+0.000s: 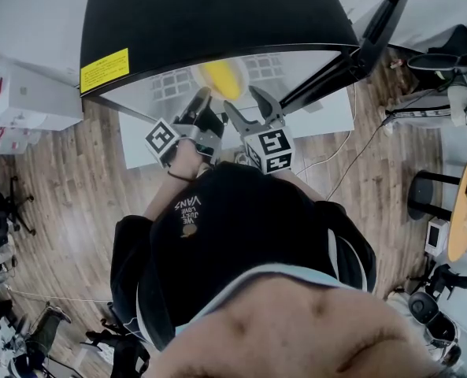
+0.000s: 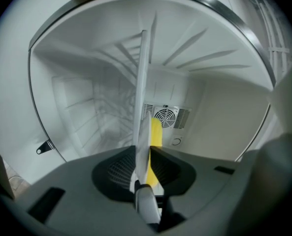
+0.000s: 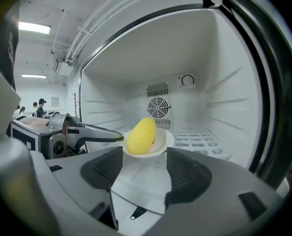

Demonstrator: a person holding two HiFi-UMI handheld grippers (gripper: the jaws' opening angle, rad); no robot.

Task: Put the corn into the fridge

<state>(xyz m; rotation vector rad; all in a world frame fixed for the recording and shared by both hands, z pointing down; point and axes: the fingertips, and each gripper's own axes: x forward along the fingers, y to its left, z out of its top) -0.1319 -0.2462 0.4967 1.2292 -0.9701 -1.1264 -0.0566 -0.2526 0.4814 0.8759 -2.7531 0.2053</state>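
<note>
Left claw (image 2: 145, 167) clamped on plate (image 3: 164, 142) rim so corn (image 3: 141, 135) sits level inside fridge (image 3: 224, 107); right claw (image 3: 145, 164) apart, empty.

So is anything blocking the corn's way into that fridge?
Nothing visible: the door is open, the corn sits on a plate in the left gripper at the fridge mouth, and the shelf beyond is bare.
</note>
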